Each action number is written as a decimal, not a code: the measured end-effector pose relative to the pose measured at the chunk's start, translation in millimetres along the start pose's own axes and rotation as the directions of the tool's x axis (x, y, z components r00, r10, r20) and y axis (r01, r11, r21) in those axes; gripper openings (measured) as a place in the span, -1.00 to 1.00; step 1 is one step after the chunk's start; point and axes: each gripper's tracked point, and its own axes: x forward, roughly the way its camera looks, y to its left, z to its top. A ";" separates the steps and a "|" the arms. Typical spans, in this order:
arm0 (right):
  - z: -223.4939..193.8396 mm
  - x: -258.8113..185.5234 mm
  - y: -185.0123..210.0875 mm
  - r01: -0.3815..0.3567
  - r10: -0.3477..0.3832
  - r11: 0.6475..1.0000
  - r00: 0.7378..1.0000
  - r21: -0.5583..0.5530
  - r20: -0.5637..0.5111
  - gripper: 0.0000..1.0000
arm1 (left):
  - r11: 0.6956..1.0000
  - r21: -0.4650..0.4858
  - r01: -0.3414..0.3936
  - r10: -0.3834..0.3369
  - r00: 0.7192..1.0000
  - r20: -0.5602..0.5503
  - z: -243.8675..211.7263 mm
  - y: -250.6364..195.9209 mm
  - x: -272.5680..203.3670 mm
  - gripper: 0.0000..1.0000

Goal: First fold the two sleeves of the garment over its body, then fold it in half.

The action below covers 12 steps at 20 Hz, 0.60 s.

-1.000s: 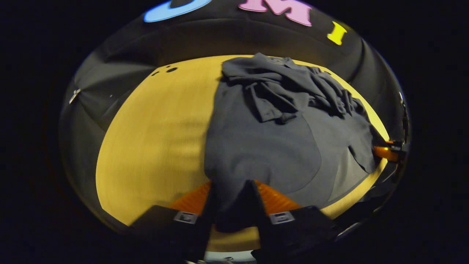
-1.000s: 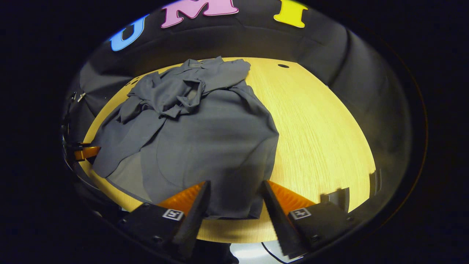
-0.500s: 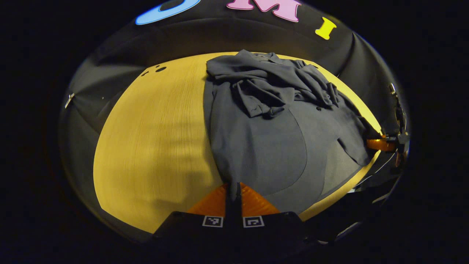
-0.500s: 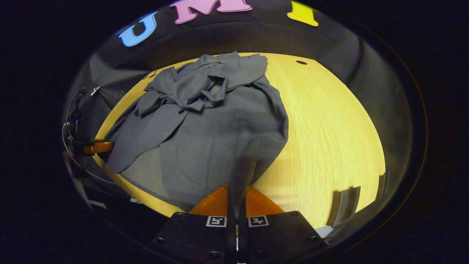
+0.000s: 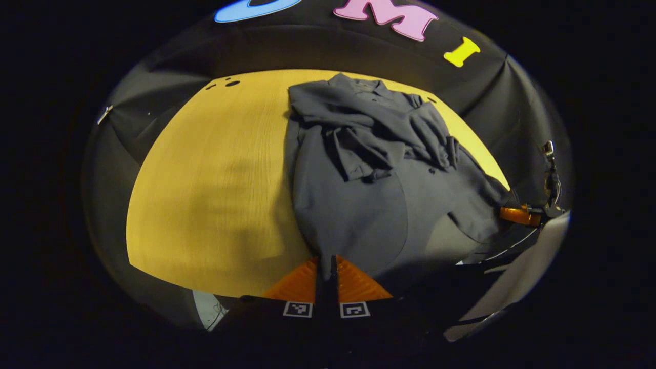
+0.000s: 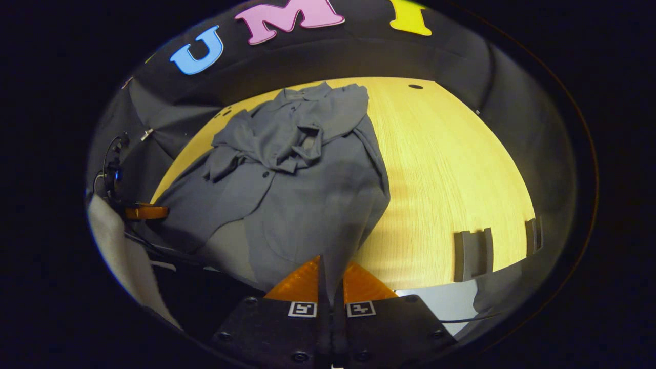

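Both hems have just been lifted off the table [image 5: 205, 179]: left hand-held gripper [image 5: 328, 261] and right hand-held gripper [image 6: 330, 264] each pinch the garment [image 5: 353, 205], starting the halfway fold.

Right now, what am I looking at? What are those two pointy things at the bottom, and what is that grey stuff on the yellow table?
A person holds one tool in each hand, called a hand-held gripper. Each has two fingers that pinch, and a small camera riding on it. So one picture looks out from the left hand-held gripper and the other from the right hand-held gripper. The pointy things are their fingers.

The grey stuff is a garment, a shirt with buttons, lying on a wooden table. Its sleeves are bunched over its top part. Each gripper is pinched shut on a bottom corner of the shirt, one at each side, and those corners look raised off the table.
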 end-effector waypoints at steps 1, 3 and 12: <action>13.4 -6.6 0.8 -0.005 0.005 1.000 0.999 0.010 0.033 -0.87 | 1.000 -0.015 0.006 -0.006 1.000 0.020 10.0 -2.8 -4.8 -0.89; 42.0 -17.1 3.4 -0.014 0.011 0.999 0.995 0.032 0.099 -0.87 | 0.999 -0.047 0.022 -0.019 0.998 0.068 35.6 -7.9 -13.8 -0.89; 180.5 -35.0 17.4 -0.072 0.048 0.996 0.929 0.053 0.367 -0.87 | 0.980 -0.155 0.121 -0.068 0.949 0.309 166.0 -21.5 -50.6 -0.89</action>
